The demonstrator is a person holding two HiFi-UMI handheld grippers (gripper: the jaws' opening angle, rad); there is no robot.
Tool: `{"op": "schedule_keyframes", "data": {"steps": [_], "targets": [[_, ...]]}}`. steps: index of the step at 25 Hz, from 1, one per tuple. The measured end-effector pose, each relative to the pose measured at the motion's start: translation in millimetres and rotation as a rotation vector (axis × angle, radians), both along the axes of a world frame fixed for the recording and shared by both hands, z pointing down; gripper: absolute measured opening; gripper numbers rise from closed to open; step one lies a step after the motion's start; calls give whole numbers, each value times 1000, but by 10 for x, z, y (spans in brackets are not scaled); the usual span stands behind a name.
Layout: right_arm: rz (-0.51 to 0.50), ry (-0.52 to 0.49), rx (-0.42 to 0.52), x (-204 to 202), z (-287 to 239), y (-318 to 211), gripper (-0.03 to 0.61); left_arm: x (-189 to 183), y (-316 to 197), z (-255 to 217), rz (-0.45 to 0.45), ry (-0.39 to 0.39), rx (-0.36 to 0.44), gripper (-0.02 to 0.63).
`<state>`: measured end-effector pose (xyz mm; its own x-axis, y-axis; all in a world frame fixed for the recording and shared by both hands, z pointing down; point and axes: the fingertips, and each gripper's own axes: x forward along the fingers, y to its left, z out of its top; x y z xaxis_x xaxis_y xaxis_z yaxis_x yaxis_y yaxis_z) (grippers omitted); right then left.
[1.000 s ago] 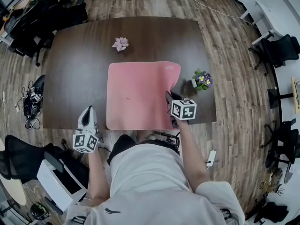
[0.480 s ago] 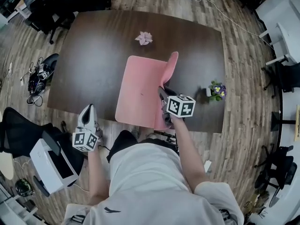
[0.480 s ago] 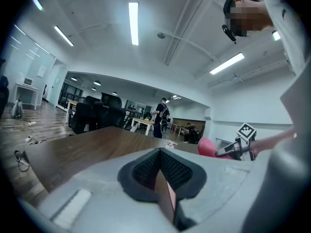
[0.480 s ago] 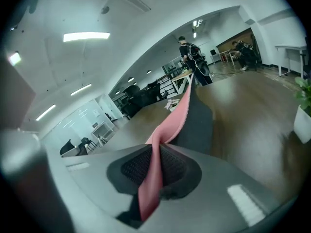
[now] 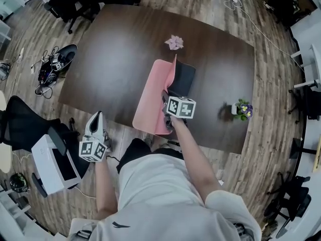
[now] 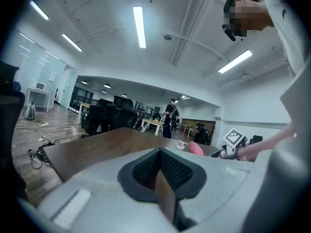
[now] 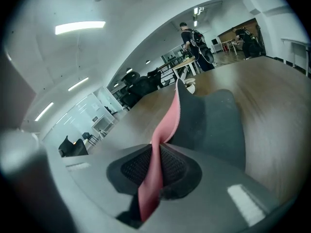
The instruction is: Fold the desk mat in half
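Mat: pink desk mat point(image 5: 150, 104) on the table point(image 5: 110, 59), right half lifted, dark side showing | Right gripper point(image 5: 164, 96): jaws pinch the mat's edge | Left gripper point(image 5: 96, 123): jaws together, empty, off the table | Risk: thin pinch may slip, then the mat flops back crooked.

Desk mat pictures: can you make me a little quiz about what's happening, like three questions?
1. True or false: the right gripper is shut on the pink desk mat's edge.
2. What colour is the mat's upturned underside? A dark grey, B green, C yellow.
3. Fill in: the left gripper's shut jaws hold ____.
Key: 1 true; 2 A; 3 nothing.
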<state>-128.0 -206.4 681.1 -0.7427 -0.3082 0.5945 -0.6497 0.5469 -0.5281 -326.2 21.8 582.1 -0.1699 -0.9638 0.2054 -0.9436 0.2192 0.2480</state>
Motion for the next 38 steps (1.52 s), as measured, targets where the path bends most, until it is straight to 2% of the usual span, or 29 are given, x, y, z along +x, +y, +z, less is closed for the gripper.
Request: {"op": "schedule_keyframes", "data": {"steps": [4,8,15,18,20,21,22,23,24,26,33,38], "targets": [[-19,86,-27,-147,282,86,42,-32,39,13,-7,-2,-6,2],[-64,175,-9,-284,524,170,52,-30,61,37,-10,6,-10,2],[-73,192,-24,-366,583,179,75,18,147,54,-9,8,-8,2],[-63,155,-39,-386,552,164,94,28,174,12,-6,5,-1,2],[-57,96,-44,-433,474,153,122,31,182,-14,-2,0,4,2],[-70,52,-49,-474,416,171,125,35,184,-23,2,-2,7,2],[-98,12,-54,-524,358,213,155,41,183,-31,5,-3,9,2],[-134,-14,-51,-564,311,267,151,49,177,-37,9,-2,11,2],[-166,-22,-32,-584,271,316,159,64,169,-40,14,-2,13,2],[-198,-25,26,-570,184,381,112,108,142,-37,26,0,15,2],[-243,-115,136,-412,-195,504,121,273,-45,-9,85,11,22,2],[-228,-173,234,-86,-589,440,120,396,-268,-24,145,10,31,2]]}}
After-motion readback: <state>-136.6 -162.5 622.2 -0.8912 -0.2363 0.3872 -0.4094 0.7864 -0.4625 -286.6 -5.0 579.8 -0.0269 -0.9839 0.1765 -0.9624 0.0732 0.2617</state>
